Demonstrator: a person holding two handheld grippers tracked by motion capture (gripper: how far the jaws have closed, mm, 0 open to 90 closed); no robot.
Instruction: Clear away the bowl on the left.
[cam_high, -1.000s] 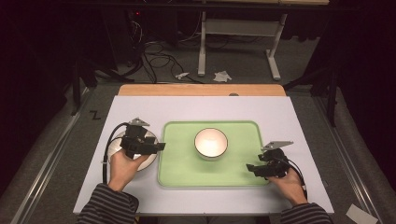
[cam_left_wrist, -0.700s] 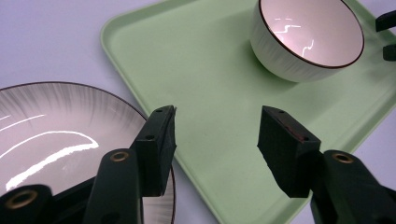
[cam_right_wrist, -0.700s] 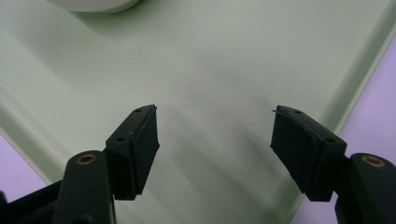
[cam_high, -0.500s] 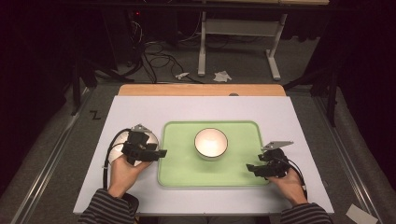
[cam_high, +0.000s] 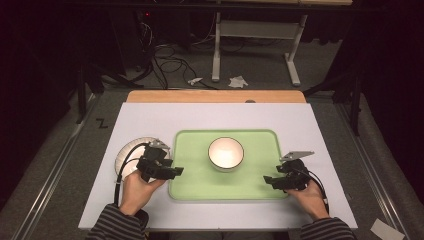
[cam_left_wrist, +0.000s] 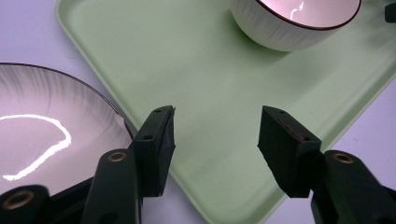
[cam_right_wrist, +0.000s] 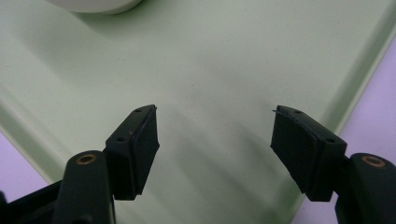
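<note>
At table's near edge, both grippers flanked the green tray (cam_high: 195, 172), which lay with its long axis across the table. Left gripper (cam_high: 172, 171) pointed right, jaws spread with nothing between them, tips over the tray's left rim. Left gripper view: the rim ran slantwise under the two pads (cam_left_wrist: 161, 140), tray floor beyond, bare table nearer. Jaws had just been opening slightly; still nothing between them. Plate (cam_high: 131, 155) sat on the table left of the tray, under and behind that hand, off the tray altogether. In the left gripper view the plate (cam_left_wrist: 51, 135) lay outside the left jaw, not between the pads.

Right gripper (cam_high: 270, 181) pointed left, jaws likewise wide and empty, over the tray's right near corner. Right gripper view: tray (cam_right_wrist: 210, 70) floor between the pads, rim passing beneath.

Bowl (cam_high: 226, 153) stood upright mid-tray, about midway between the two hands, well apart from both, ahead of each.

Judgement: if the tray is to be lifted, each rim lay directly under its own gripper, so each needs to come down onto it. If the plate is wanted, the left hand was much nearer, but the plate lay behind its pads.
</note>
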